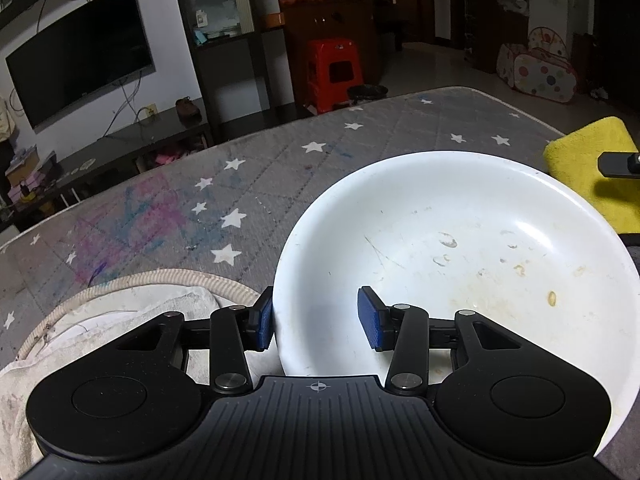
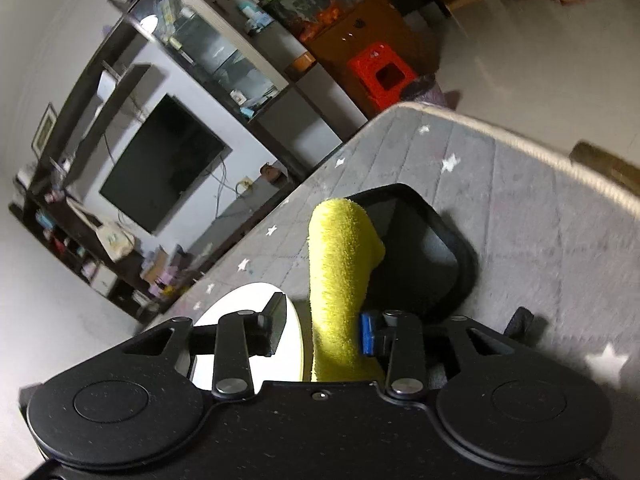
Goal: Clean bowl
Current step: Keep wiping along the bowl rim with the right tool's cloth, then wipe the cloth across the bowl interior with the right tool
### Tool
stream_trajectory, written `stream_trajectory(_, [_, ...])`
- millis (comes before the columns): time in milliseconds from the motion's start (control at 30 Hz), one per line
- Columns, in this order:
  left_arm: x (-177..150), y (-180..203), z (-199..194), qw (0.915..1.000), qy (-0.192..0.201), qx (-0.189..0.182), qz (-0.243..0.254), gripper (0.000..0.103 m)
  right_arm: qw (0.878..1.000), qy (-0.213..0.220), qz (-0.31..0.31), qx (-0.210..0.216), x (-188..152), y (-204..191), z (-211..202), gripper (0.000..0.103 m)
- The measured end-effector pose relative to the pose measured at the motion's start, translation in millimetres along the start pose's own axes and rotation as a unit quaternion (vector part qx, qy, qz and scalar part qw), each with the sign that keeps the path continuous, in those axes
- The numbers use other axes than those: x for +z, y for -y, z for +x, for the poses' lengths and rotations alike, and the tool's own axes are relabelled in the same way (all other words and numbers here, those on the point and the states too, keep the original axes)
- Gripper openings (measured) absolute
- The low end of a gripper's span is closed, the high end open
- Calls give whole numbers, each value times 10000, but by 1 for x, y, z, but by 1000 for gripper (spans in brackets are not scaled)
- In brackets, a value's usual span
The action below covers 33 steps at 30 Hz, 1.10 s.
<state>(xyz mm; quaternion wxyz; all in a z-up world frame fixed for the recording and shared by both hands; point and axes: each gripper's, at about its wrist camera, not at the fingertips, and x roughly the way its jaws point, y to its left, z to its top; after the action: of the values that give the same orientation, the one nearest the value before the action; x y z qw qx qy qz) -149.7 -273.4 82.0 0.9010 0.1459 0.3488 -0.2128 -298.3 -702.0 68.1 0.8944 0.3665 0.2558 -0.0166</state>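
Where the white bowl (image 1: 460, 256) fills the lower right of the left wrist view, it rests on the grey star-print mat (image 1: 240, 184), its inside marked with food residue. Your left gripper (image 1: 322, 318) is released, its pads astride the bowl's near rim. Your right gripper (image 2: 324, 330) is open around the yellow cloth (image 2: 340, 272); only one pad touches it. A black tray (image 2: 424, 248) lies beyond.

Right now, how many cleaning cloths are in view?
2. A yellow terry cloth sits between the right gripper fingers, beside the white round bowl. A dingy white cloth lies left of the bowl, under the left gripper. Others may be hidden.
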Motion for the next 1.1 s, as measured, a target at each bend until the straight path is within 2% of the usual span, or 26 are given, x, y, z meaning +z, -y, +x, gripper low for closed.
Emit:
stream_trajectory(67, [-1, -1, -1, 10000, 11, -10, 19, 43, 10000, -12, -9, -51, 0, 1, 3, 38])
stream_trajectory(133, [-2, -2, -2, 10000, 38, -5, 6, 41, 10000, 18, -20, -88, -1, 2, 5, 21])
stream_trajectory(233, [-3, -4, -3, 9999, 113, -10, -18, 36, 9999, 6, -5, -128, -3, 5, 8, 19])
stream_trajectory(333, [-3, -5, -3, 9998, 191, -27, 23, 35, 9998, -139, 54, -138, -13, 10, 7, 18])
stream_trajectory(500, [-5, -4, -2, 9996, 253, -20, 93, 35, 9986, -400, 302, 164, -21, 16, 0, 18])
stream_trajectory(633, [-10, -10, -2, 9995, 273, -21, 140, 37, 9951, -487, 756, 415, -14, 23, 6, 18])
stream_trajectory(800, [-11, -14, -4, 9994, 301, -59, 169, 37, 9914, -655, 984, 566, -3, 27, 24, 17])
stream_trajectory(900, [-13, -13, -5, 9992, 323, -34, 218, 38, 9904, -715, 1019, 600, 3, 27, 34, 17])
stream_trajectory(1100, [-16, -11, -5, 9988, 378, 2, 318, 38, 9928, -848, 642, 549, 19, 16, 52, 17])
